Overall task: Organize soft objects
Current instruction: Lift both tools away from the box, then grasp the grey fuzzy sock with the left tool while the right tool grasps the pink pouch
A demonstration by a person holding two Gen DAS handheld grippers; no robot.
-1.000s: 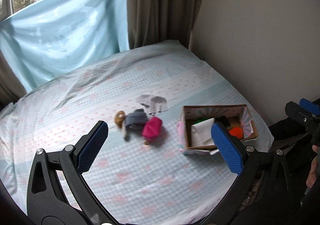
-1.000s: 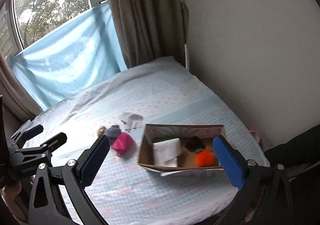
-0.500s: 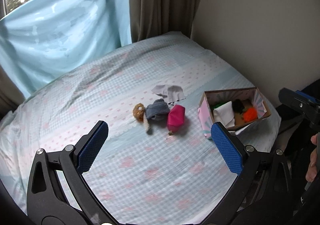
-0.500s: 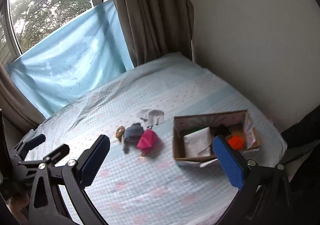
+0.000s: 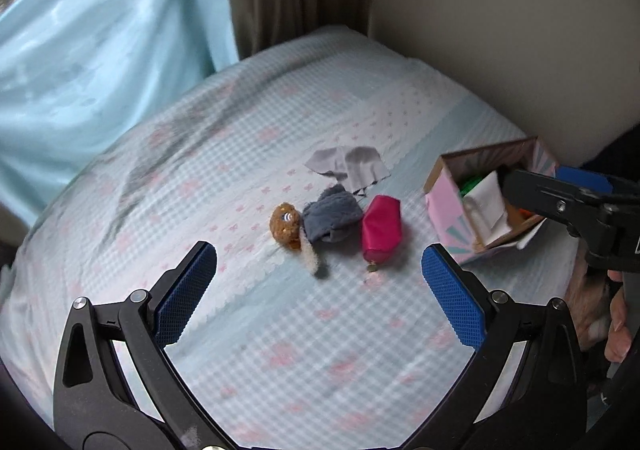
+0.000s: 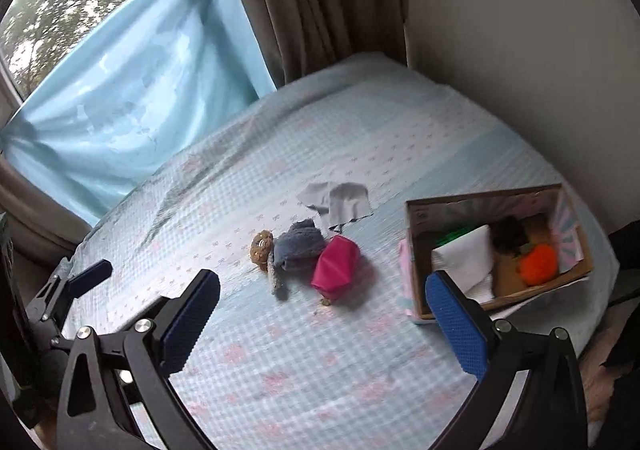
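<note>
left gripper hovering above the bed, jaws spread wide, nothing between them. right gripper likewise gaping and empty. mid-bed, in a row: brown plush ball left, touching grey-blue cloth, pink pouch just right of that. pale grey cloth lying flat, just beyond. cardboard box near the right edge, holding white folded cloth, orange pom-pom, something green, something dark. no legible writing anywhere.
</note>
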